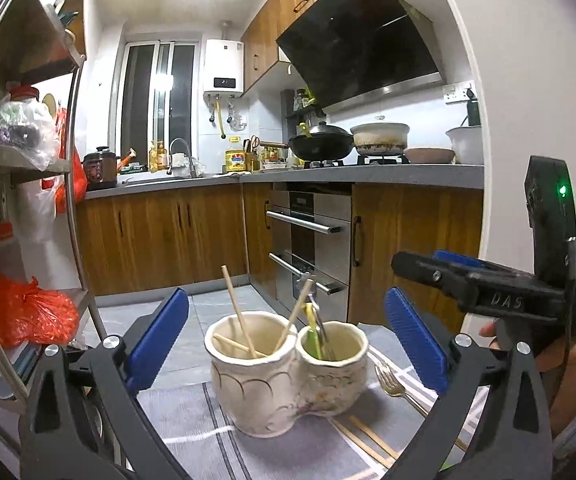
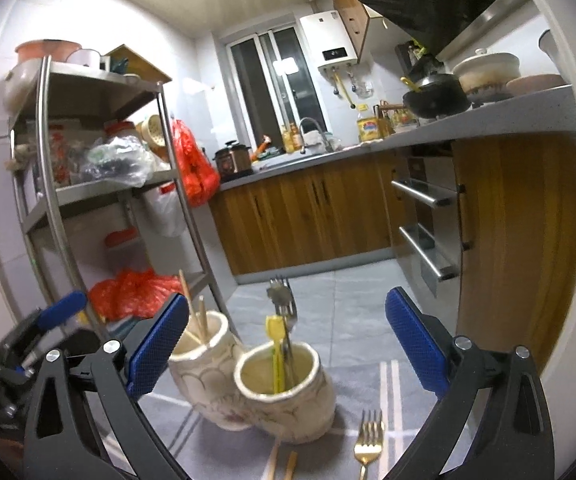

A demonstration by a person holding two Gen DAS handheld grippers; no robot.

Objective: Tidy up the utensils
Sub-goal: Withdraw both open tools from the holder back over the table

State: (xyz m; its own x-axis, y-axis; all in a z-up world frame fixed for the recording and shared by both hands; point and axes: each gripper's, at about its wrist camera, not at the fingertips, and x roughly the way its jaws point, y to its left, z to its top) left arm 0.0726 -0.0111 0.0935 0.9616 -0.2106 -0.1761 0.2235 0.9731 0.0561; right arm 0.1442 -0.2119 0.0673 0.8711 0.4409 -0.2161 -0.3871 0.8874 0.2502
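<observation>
A cream ceramic holder with two cups (image 1: pixel 288 384) (image 2: pixel 284 400) stands on a grey striped cloth (image 1: pixel 192 420) (image 2: pixel 371 388). Its left cup holds wooden chopsticks (image 1: pixel 236 308) (image 2: pixel 201 316). Its right cup holds a yellow-green utensil (image 1: pixel 311 334) (image 2: pixel 276 356) and metal forks (image 2: pixel 284 308). A gold fork (image 1: pixel 391 380) (image 2: pixel 367 436) and two loose chopsticks (image 1: pixel 367 440) (image 2: pixel 284 464) lie on the cloth in front of the holder. My left gripper (image 1: pixel 286 344) is open, nothing between its blue pads. My right gripper (image 2: pixel 286 344) is open and empty too; it shows at the right of the left wrist view (image 1: pixel 419 270).
A steel shelf rack (image 2: pixel 48 208) with bags and jars stands at the left, close to the holder. Wooden cabinets, an oven (image 1: pixel 307 240) and a worktop with pots (image 1: pixel 319 144) lie beyond. A person's hand (image 1: pixel 567 364) holds the right gripper.
</observation>
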